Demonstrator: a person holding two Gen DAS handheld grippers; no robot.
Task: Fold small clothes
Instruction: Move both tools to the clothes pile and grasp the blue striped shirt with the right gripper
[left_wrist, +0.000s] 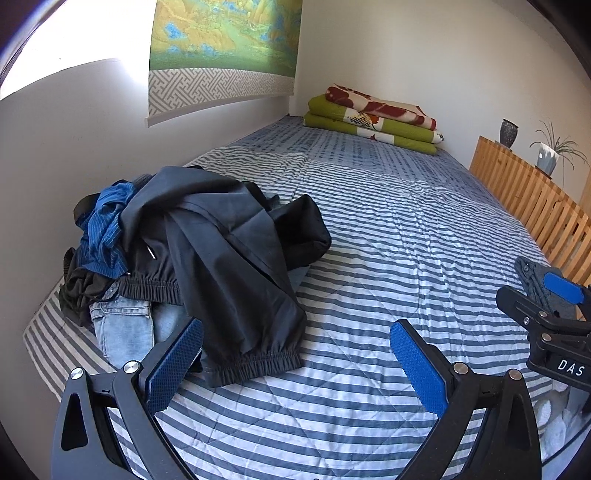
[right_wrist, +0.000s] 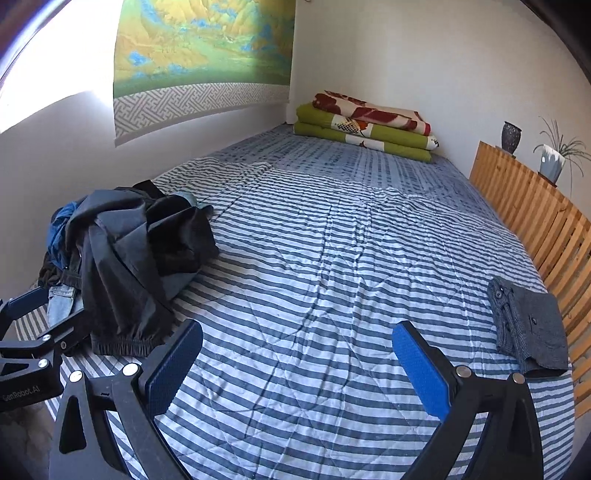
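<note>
"DAS" on right tongs (left_wrist: 561, 295); "GenRobot.AI" on left tongs (right_wrist: 22, 314)

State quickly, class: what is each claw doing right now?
Left claw: open, holding nothing, near the black elastic-cuffed trousers.
Right claw: open, holding nothing.

Under my left gripper (left_wrist: 295, 354) the striped quilt (left_wrist: 369, 258) reads as matt cotton, stitched in diamonds and finely creased. Just beyond my left tongs' left finger lies the clothes pile (left_wrist: 192, 243): the black trousers (left_wrist: 229, 258) on top have a smooth, faintly sheeny synthetic weave with ribbed elastic cuffs, and beneath them I see pale, coarse denim jeans (left_wrist: 122, 325) and a crinkly blue striped cloth (left_wrist: 107, 225). My finger pads (left_wrist: 417, 369) look like blue rubber with a fine grid texture, set in matt black plastic with bright metal rivets. To the right of my right gripper (right_wrist: 297, 363), the folded grey garment (right_wrist: 528, 325) is dull woven cloth, beside an unvarnished-looking wooden slat rail (right_wrist: 535, 214).
</note>
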